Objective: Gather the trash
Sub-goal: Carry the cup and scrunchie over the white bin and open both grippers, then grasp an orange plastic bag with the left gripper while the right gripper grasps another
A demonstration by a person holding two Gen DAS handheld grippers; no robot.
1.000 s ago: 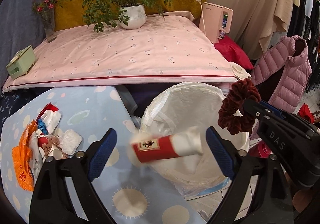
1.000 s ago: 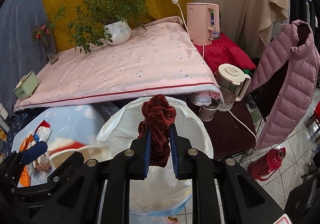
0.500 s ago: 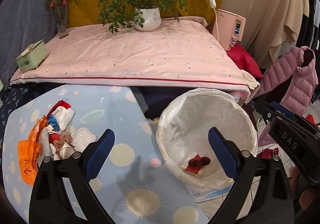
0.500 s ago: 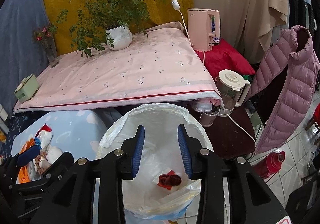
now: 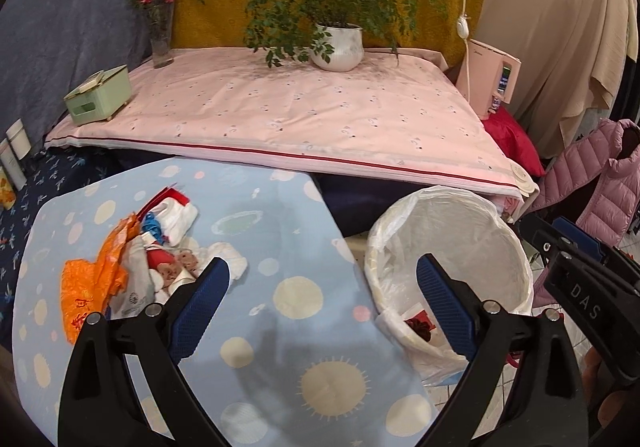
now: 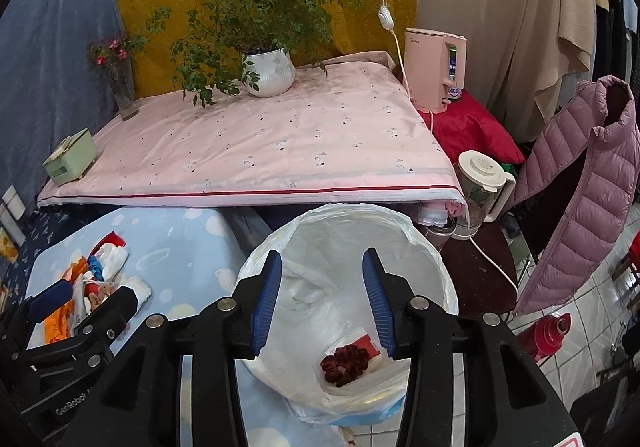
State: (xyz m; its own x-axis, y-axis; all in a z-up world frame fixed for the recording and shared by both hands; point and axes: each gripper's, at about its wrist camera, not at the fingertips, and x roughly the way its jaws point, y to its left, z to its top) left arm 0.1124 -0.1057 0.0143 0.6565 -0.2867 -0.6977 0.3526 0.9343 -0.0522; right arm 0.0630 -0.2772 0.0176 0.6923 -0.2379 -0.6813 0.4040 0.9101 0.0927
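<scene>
Above the lined bin (image 6: 436,263) hung the right gripper (image 6: 322,301), its blue pads parted with nothing between them; its jaws had just been opening. Down in the bin, on the white liner, lay a dark red scrunchie (image 6: 345,363) touching a red-and-white wrapper (image 6: 370,345), both loose and apart from the pads. Left of the bin, the left gripper (image 5: 322,301) stood wide open and empty over a pale blue spotted cloth (image 5: 280,215). Further left of the bin, on that cloth, sat the remaining trash pile (image 5: 132,267): an orange bag, white tissues, and red and blue scraps bunched together, with one left pad just beside its near edge. Behind the bin stretched a pink quilted surface (image 5: 300,115). At its far side, well beyond the bin, stood a potted plant (image 5: 338,47), a vase of flowers (image 5: 160,31) and a green box (image 5: 98,95). Right of the bin hung a pink puffer jacket (image 6: 580,187), with a kettle (image 6: 482,187) between them.
</scene>
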